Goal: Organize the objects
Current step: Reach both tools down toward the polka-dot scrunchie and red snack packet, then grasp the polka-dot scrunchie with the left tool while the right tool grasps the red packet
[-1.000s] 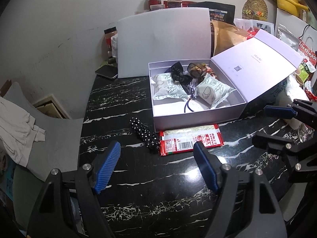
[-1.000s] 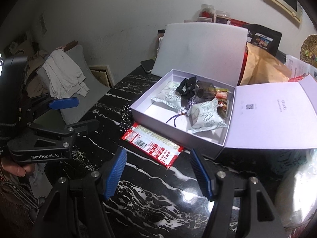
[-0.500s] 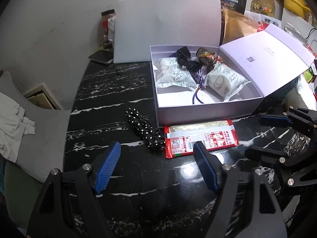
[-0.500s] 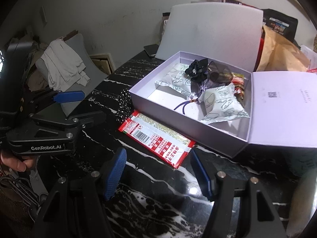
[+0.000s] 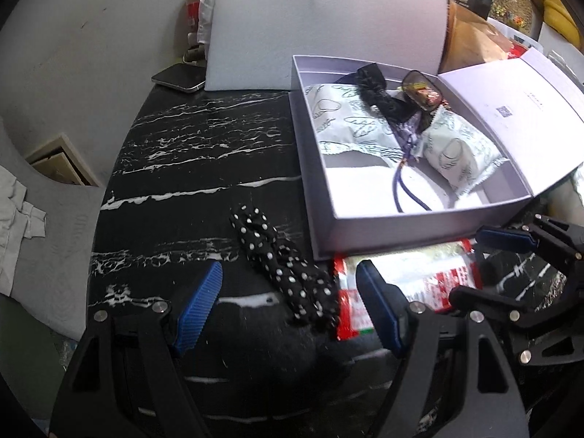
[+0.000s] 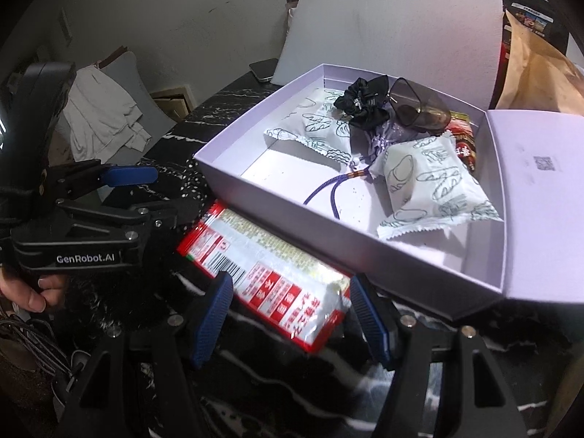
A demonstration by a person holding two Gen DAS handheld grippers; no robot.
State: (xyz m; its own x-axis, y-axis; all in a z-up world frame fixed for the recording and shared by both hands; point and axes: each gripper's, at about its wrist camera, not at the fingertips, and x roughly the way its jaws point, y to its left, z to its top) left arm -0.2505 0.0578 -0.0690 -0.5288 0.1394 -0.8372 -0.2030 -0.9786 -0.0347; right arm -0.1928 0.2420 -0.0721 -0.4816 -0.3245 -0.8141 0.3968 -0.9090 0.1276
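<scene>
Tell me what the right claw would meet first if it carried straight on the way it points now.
Most likely the red and silver foil snack packet lying on the black marble table. Its near end already sits between the open right claw fingers, apparently untouched, though depth is hard to judge.

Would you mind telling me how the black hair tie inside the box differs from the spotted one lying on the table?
The black hair tie is plain, while the spotted hair tie has white dots. The black one sits bunched up in the box on top of white snack packets; the spotted one lies stretched out on the table beside a red packet. Both are dark fabric, and neither gripper touches them.
</scene>
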